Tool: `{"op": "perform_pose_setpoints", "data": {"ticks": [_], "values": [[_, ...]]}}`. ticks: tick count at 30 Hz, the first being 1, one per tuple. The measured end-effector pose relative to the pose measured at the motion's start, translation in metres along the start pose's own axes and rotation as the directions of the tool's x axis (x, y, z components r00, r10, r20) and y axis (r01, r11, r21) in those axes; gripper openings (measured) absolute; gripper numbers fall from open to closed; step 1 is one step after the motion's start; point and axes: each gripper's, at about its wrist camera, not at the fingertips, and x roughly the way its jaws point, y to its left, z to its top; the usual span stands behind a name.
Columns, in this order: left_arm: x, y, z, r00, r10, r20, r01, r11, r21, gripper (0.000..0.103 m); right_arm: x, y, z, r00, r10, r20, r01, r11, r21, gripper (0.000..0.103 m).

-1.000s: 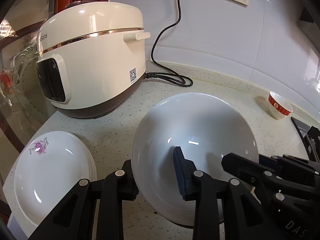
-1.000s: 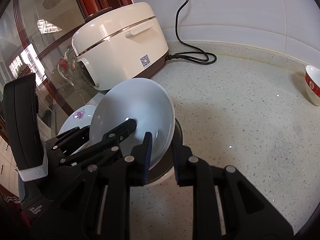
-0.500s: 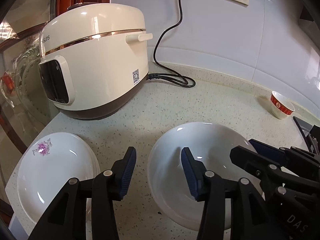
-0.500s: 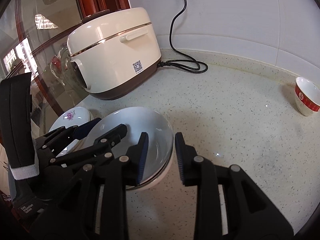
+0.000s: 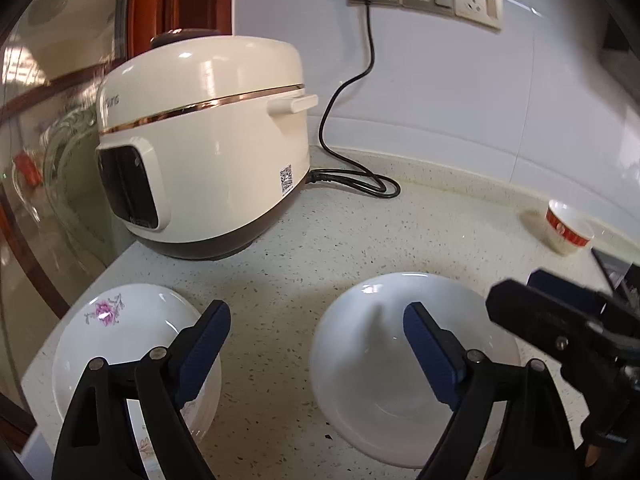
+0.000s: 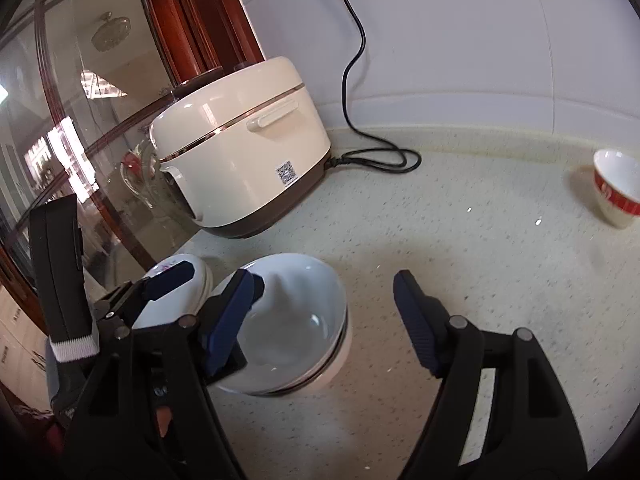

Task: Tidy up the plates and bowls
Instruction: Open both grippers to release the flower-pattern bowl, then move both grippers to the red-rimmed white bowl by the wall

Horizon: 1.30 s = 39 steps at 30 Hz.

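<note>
A large white bowl (image 5: 384, 392) rests on the speckled counter, stacked on another dish whose rim shows beneath it in the right wrist view (image 6: 296, 336). A stack of white plates with a pink flower (image 5: 120, 340) lies to its left, and it also shows in the right wrist view (image 6: 192, 280). My left gripper (image 5: 316, 344) is open and empty, one finger over the plates, the other over the bowl. My right gripper (image 6: 324, 312) is open and empty, its left finger over the bowl's rim. A small red-banded bowl (image 5: 566, 228) stands far right, also in the right wrist view (image 6: 618, 188).
A cream rice cooker (image 5: 204, 144) stands at the back left, its black cord (image 5: 352, 120) running to a wall socket. A glass cabinet door (image 6: 80, 120) borders the counter's left edge. Bare speckled counter (image 6: 500, 260) lies between the bowls.
The white bowl was held tilted by both grippers, then set down flat. Both grippers have opened wide and let go of it, drawing back slightly.
</note>
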Motion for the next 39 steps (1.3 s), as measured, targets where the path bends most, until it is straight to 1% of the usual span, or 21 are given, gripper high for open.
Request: {"op": "perform_pose_setpoints", "data": {"ticks": [3, 5, 7, 8, 9, 10, 11, 13, 14, 16, 17, 19, 22, 25, 28, 30, 32, 33, 35, 37, 39], "values": [[0.000, -0.010, 0.001, 0.999, 0.043, 0.005, -0.043, 0.999, 0.029, 0.089, -0.001, -0.003, 0.004, 1.000, -0.014, 0.015, 0.014, 1.000, -0.013, 0.076], [-0.007, -0.020, 0.006, 0.999, 0.049, 0.023, -0.050, 0.998, 0.032, 0.089, -0.004, -0.007, 0.009, 0.999, -0.048, 0.018, 0.049, 0.998, -0.039, 0.076], [-0.017, -0.033, 0.015, 0.998, 0.020, 0.061, -0.022, 0.999, 0.028, 0.091, -0.015, -0.017, 0.015, 0.993, -0.108, 0.056, 0.110, 0.993, -0.030, 0.076], [-0.020, -0.041, 0.020, 0.997, -0.001, 0.077, -0.001, 1.000, 0.028, 0.093, -0.027, -0.030, 0.020, 0.983, -0.156, 0.094, 0.156, 0.988, 0.009, 0.076], [-0.021, -0.052, 0.026, 0.996, -0.025, 0.083, 0.022, 0.999, 0.033, 0.098, -0.034, -0.041, 0.024, 0.977, -0.183, 0.109, 0.179, 0.983, 0.043, 0.077], [-0.021, -0.066, 0.032, 0.995, -0.051, 0.085, 0.047, 0.998, 0.046, 0.101, -0.041, -0.053, 0.028, 0.971, -0.210, 0.118, 0.201, 0.976, 0.083, 0.078], [-0.020, -0.080, 0.038, 0.993, -0.073, 0.091, 0.067, 0.996, 0.060, 0.101, -0.049, -0.070, 0.031, 0.963, -0.239, 0.124, 0.221, 0.965, 0.140, 0.079], [-0.012, -0.108, 0.049, 0.990, -0.100, 0.100, 0.092, 0.992, 0.086, 0.102, -0.067, -0.112, 0.032, 0.948, -0.290, 0.130, 0.245, 0.928, 0.282, 0.079], [-0.006, -0.121, 0.054, 0.988, -0.121, 0.093, 0.112, 0.989, 0.098, 0.102, -0.072, -0.125, 0.031, 0.944, -0.304, 0.126, 0.250, 0.912, 0.324, 0.079], [0.013, -0.152, 0.065, 0.983, -0.180, 0.047, 0.174, 0.979, 0.110, 0.102, -0.084, -0.163, 0.027, 0.926, -0.365, 0.100, 0.290, 0.853, 0.434, 0.079], [0.022, -0.165, 0.069, 0.978, -0.208, 0.019, 0.206, 0.973, 0.100, 0.102, -0.087, -0.173, 0.025, 0.921, -0.379, 0.093, 0.298, 0.838, 0.458, 0.079], [0.040, -0.188, 0.075, 0.965, -0.261, -0.021, 0.262, 0.962, 0.071, 0.102, -0.094, -0.203, 0.017, 0.909, -0.410, 0.073, 0.313, 0.789, 0.529, 0.079], [0.065, -0.216, 0.079, 0.953, -0.298, -0.057, 0.302, 0.951, 0.062, 0.102, -0.101, -0.225, 0.011, 0.899, -0.434, 0.057, 0.324, 0.746, 0.582, 0.079], [0.087, -0.228, 0.079, 0.935, -0.344, -0.084, 0.347, 0.938, 0.020, 0.102, -0.103, -0.242, 0.008, 0.899, -0.436, 0.050, 0.316, 0.722, 0.616, 0.079], [0.100, -0.245, 0.080, 0.937, -0.341, -0.072, 0.341, 0.940, -0.011, 0.102, -0.101, -0.250, 0.007, 0.895, -0.442, 0.061, 0.309, 0.712, 0.630, 0.079], [0.110, -0.252, 0.082, 0.939, -0.339, -0.063, 0.340, 0.941, -0.001, 0.102, -0.100, -0.254, 0.008, 0.893, -0.444, 0.071, 0.303, 0.712, 0.634, 0.079], [0.118, -0.256, 0.080, 0.949, -0.310, -0.050, 0.312, 0.950, 0.031, 0.102, -0.095, -0.260, 0.010, 0.883, -0.464, 0.073, 0.324, 0.713, 0.621, 0.079], [0.123, -0.255, 0.078, 0.955, -0.293, -0.050, 0.295, 0.955, 0.037, 0.102, -0.090, -0.266, 0.012, 0.882, -0.466, 0.067, 0.329, 0.712, 0.621, 0.079], [0.129, -0.250, 0.077, 0.956, -0.289, -0.057, 0.290, 0.957, 0.013, 0.102, -0.079, -0.282, 0.012, 0.899, -0.433, 0.062, 0.295, 0.705, 0.645, 0.079], [0.132, -0.241, 0.079, 0.955, -0.293, -0.052, 0.292, 0.956, -0.029, 0.102, -0.071, -0.290, 0.013, 0.897, -0.440, 0.032, 0.316, 0.690, 0.651, 0.078], [0.131, -0.238, 0.080, 0.958, -0.284, -0.034, 0.283, 0.958, -0.031, 0.102, -0.062, -0.298, 0.016, 0.884, -0.467, -0.004, 0.361, 0.678, 0.640, 0.078]]}}
